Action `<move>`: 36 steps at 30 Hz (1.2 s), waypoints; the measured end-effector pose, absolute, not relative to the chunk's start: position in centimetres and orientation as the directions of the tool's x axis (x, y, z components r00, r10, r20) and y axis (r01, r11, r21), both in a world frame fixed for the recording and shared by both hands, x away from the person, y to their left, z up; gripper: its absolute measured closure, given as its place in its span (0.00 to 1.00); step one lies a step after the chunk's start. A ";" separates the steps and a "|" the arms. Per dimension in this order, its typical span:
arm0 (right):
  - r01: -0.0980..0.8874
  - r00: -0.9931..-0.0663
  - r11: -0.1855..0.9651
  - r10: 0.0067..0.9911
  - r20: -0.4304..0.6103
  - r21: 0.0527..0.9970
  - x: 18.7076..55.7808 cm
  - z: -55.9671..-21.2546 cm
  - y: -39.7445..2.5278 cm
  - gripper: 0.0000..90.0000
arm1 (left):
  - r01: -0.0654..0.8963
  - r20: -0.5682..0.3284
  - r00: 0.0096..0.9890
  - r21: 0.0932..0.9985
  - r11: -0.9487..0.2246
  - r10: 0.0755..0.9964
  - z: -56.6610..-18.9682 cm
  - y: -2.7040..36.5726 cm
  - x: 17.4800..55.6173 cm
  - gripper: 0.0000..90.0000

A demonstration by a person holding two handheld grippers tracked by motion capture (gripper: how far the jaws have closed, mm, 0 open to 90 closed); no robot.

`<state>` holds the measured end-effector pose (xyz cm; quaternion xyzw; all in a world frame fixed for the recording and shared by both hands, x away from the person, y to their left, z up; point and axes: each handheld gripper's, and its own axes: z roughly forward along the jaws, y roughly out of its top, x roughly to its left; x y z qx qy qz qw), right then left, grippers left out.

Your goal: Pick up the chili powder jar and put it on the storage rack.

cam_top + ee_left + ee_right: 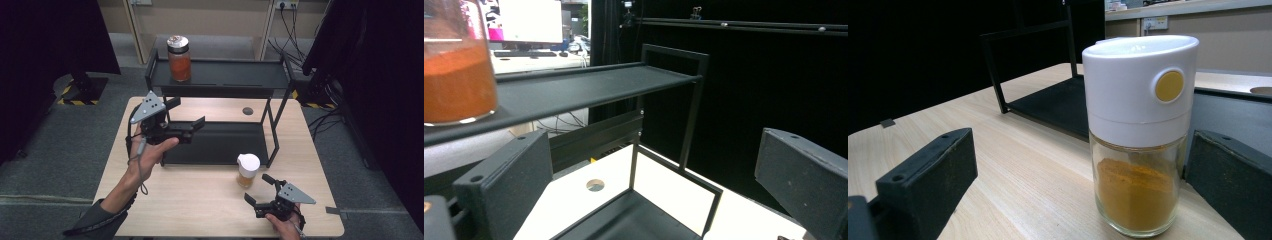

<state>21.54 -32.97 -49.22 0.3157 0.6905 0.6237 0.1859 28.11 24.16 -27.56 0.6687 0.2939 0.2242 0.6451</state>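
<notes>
The right gripper (261,192) approaches the spice jar (248,170), which stands upright on the surface just near of the black rack (220,80); its jaws are spread, not yet touching. Next, close around the glass body. The left gripper (187,116), jaws spread and empty, hovers at the rack's left end.

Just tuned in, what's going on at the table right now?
A person holds tongs in each hand. The right tongs are open and aimed at the white-capped spice jar, which stands upright on the table in front of the black rack, not yet gripped. The left tongs hang open and empty over the rack's lower shelf. A jar of orange-red contents sits on the top shelf.
</notes>
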 end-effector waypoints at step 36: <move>0.203 -0.733 0.026 0.667 0.134 0.979 21.6 -49.2 -32.9 0.00 | 0.139 -0.149 0.801 0.988 0.061 0.579 -36.3 24.4 25.4 0.01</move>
